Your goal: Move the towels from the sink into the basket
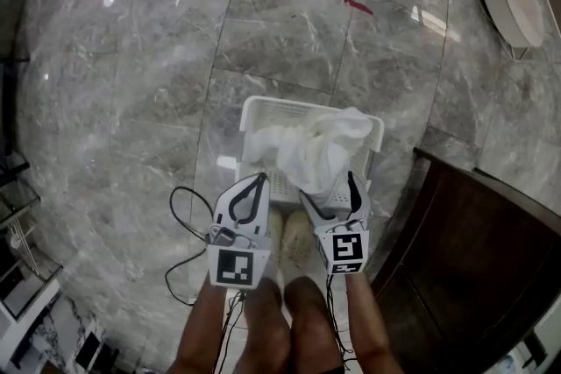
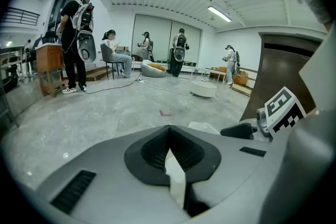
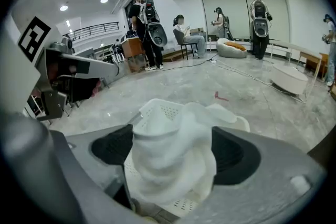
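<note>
One white towel (image 1: 329, 144) is hanging bunched between the right gripper's (image 1: 331, 184) wide-open jaws, draping over the white basket (image 1: 263, 103) at frame centre. Just left of it, the left gripper (image 1: 259, 179) is pointing basketward, jaws closed together.

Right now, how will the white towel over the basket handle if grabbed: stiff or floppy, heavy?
Probably floppy: the towel sits crumpled between the open right tongs. Likely light: its folds hold up loosely above the basket rim.
</note>
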